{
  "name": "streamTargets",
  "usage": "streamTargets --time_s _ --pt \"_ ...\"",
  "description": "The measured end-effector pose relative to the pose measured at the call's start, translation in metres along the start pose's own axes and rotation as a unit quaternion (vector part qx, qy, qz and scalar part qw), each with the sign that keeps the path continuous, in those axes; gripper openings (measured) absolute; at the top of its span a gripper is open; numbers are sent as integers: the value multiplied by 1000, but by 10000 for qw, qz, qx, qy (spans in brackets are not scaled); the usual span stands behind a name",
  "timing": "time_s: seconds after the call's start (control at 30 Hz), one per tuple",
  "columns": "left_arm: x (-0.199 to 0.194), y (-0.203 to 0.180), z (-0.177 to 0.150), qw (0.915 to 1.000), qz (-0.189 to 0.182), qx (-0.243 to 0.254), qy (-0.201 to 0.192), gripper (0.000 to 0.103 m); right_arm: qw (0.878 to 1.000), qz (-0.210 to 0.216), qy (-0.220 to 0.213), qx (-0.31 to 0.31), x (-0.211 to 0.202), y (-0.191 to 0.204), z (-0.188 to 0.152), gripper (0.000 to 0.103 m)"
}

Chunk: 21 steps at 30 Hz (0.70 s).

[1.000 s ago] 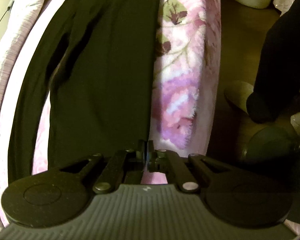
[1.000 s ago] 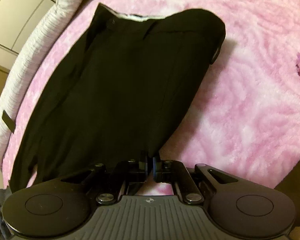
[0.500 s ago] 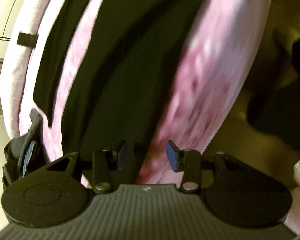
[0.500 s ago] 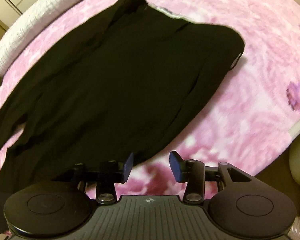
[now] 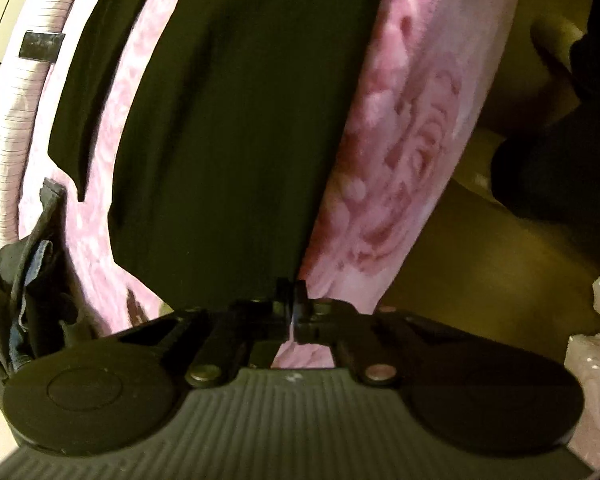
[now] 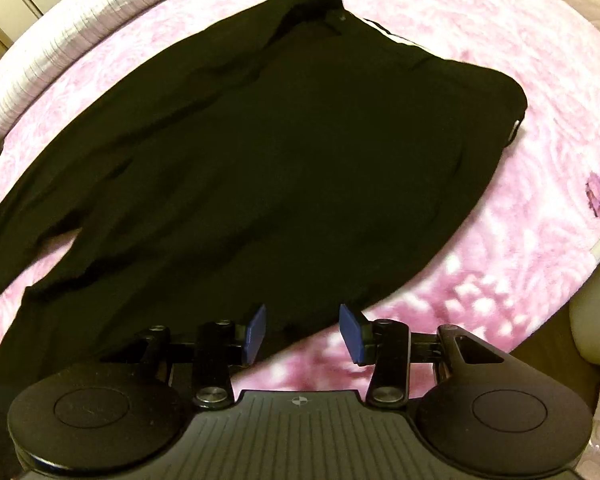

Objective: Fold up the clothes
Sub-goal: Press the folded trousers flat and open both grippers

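Black trousers (image 6: 268,168) lie flat on a pink floral blanket (image 6: 500,264), waistband at the far end. In the left wrist view the trousers (image 5: 236,128) run away from me, one narrow leg (image 5: 88,92) apart at the left. My left gripper (image 5: 290,294) is shut at the near right corner of the trouser hem; the black cloth appears pinched between its fingers. My right gripper (image 6: 302,334) is open, with its blue pads (image 6: 256,334) just above the trousers' near edge, holding nothing.
A bundle of dark and denim clothes (image 5: 24,276) lies at the blanket's left edge. A white ribbed pillow (image 6: 76,32) borders the far side. The bed edge drops to a brown floor (image 5: 480,264) at right, where a person's dark leg (image 5: 560,160) stands.
Both grippers opened half a second ago. The left one moved along the hem and has shut again on the corner. The right one stays open and the view has swung over the trousers.
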<state>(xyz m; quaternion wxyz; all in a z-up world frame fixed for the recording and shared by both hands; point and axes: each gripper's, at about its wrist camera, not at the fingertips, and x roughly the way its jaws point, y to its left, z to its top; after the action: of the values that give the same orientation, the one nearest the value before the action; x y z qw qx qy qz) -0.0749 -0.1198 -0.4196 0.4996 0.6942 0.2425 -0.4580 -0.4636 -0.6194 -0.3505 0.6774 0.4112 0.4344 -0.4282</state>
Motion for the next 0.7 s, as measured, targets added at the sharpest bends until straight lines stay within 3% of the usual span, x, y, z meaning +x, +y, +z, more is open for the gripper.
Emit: streamTargets --time_s 0.17,0.3,0.37,0.43,0.5,0.53,0.67,0.7 --pt "0 6 -1 9999 -165 29 11 0 10000 2 -13 -1 -11 15 1 45" --pt "-1 10 -12 9975 -572 -152 380 0 10000 -1 -34 -15 -23 22 6 46" --pt "-11 16 -13 9952 -732 -432 476 0 10000 -2 -44 -22 -29 26 8 48" --pt "-26 29 -10 9914 -735 -968 494 7 10000 20 -49 21 -40 28 11 53" --pt "-46 49 -6 9831 -729 -1625 432 17 9998 172 -43 24 -53 32 16 63" --pt "-59 61 -2 9774 -687 -1965 378 26 9997 230 -45 -29 -61 35 17 64" --pt "-110 94 23 9555 -466 -2913 61 43 9974 461 -108 -536 -95 49 27 70" --pt "-124 102 32 9495 -412 -3109 -33 51 9961 514 -131 -703 -103 52 30 71"
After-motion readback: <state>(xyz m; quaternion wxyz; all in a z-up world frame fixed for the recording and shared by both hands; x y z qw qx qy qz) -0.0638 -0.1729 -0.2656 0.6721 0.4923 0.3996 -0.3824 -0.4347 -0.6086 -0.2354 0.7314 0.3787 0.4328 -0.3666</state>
